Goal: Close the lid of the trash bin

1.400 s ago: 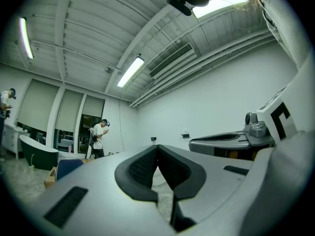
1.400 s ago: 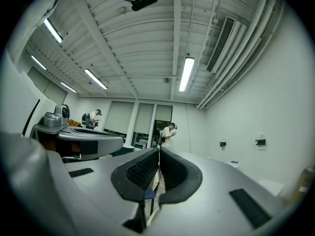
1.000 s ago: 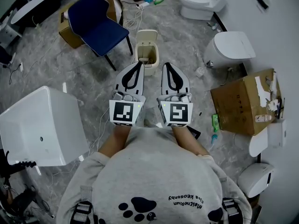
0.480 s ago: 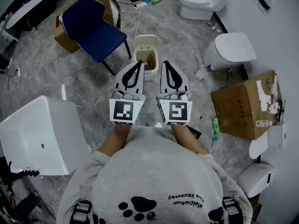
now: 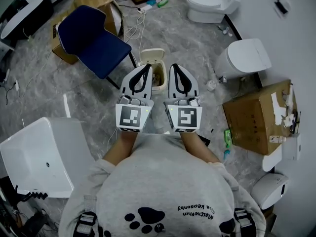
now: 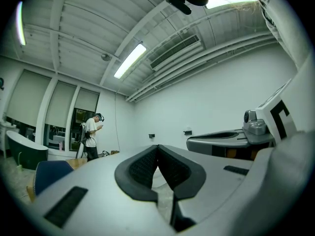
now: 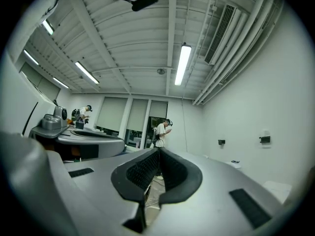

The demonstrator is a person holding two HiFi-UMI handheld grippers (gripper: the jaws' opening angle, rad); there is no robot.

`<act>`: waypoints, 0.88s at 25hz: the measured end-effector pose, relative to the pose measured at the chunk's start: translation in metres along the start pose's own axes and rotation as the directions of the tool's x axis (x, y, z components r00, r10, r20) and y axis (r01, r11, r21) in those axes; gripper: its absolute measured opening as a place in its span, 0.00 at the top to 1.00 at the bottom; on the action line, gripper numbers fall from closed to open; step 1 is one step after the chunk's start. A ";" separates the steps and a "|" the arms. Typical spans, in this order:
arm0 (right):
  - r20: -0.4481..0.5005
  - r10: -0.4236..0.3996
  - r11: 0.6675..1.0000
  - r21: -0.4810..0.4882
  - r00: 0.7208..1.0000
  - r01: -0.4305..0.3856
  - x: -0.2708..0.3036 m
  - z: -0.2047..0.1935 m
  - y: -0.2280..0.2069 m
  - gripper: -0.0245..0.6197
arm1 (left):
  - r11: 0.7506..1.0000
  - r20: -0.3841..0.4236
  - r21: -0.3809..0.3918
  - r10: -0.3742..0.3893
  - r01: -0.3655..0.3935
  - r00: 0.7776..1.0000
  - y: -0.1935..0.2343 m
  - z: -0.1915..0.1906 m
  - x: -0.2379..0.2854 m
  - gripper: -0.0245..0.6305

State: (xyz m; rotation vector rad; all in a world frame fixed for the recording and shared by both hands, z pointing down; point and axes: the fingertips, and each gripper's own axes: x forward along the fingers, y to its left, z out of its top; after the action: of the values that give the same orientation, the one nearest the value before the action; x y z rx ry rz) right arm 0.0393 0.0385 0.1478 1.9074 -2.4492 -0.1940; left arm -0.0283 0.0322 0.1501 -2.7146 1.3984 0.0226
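A grey marble-patterned floor [image 5: 192, 48] strewn with bathroom fittings fills the head view. At the bottom stands the person in a grey sweatshirt [image 5: 165, 181], arms out ahead. A white rectangular basin [image 5: 42, 157] lies at lower left. A blue chair [image 5: 91, 36] stands at upper left, with a cardboard box [image 5: 256, 115] at right. One white toilet [image 5: 210, 4] stands at the top and another [image 5: 244, 58] sits against the right wall.

The left gripper [image 5: 145, 67] and the right gripper [image 5: 175, 67] are held side by side, level and pointing away from the person, each with its marker cube nearest the body. The gripper views show both pairs of jaws drawn together until the dark pads meet at the tips, and neither has hold of anything.

The cream trash bin [image 5: 159, 87] stands on the floor just beyond and below the two grippers, near the blue chair's front leg. It shows in the gap between them, and the left gripper covers part of its left side. Its lid [image 5: 152, 55] is still raised at the far edge, leaving the mouth open, and neither gripper touches it.

White cables [image 5: 132, 31] trail across the floor behind the bin, and a green bottle [image 5: 227, 134] lies beside the cardboard box. Across the room, in the gripper views, a person wearing a headset [image 7: 161, 132] stands by tall windows under strip lights.
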 end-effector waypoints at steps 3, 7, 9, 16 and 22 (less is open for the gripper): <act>-0.012 -0.014 1.000 0.006 1.000 0.014 0.028 -0.007 -0.009 0.91 | 1.000 -0.007 0.003 -0.018 0.018 1.000 0.015 -0.005 0.027 0.93; -0.023 -0.024 1.000 0.007 0.999 0.024 0.066 -0.016 -0.020 0.91 | 0.999 -0.015 0.004 -0.033 0.033 0.999 0.035 -0.013 0.061 0.93; -0.029 -0.028 1.000 0.007 0.999 0.028 0.083 -0.022 -0.025 0.91 | 0.999 -0.023 0.002 -0.035 0.035 0.999 0.046 -0.020 0.075 0.93; -0.045 -0.031 0.999 0.015 0.999 0.032 0.122 -0.030 -0.039 0.91 | 1.000 -0.040 -0.002 -0.025 0.025 0.999 0.068 -0.029 0.105 0.93; -0.075 -0.009 1.000 0.014 0.997 0.010 0.139 -0.044 -0.053 0.91 | 1.000 -0.042 -0.021 0.009 -0.009 0.999 0.075 -0.038 0.124 0.93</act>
State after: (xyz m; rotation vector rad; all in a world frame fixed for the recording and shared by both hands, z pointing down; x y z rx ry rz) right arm 0.0603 -0.1124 0.1777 1.8958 -2.4011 -0.1030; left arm -0.0181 -0.1150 0.1755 -2.7410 1.4292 -0.0188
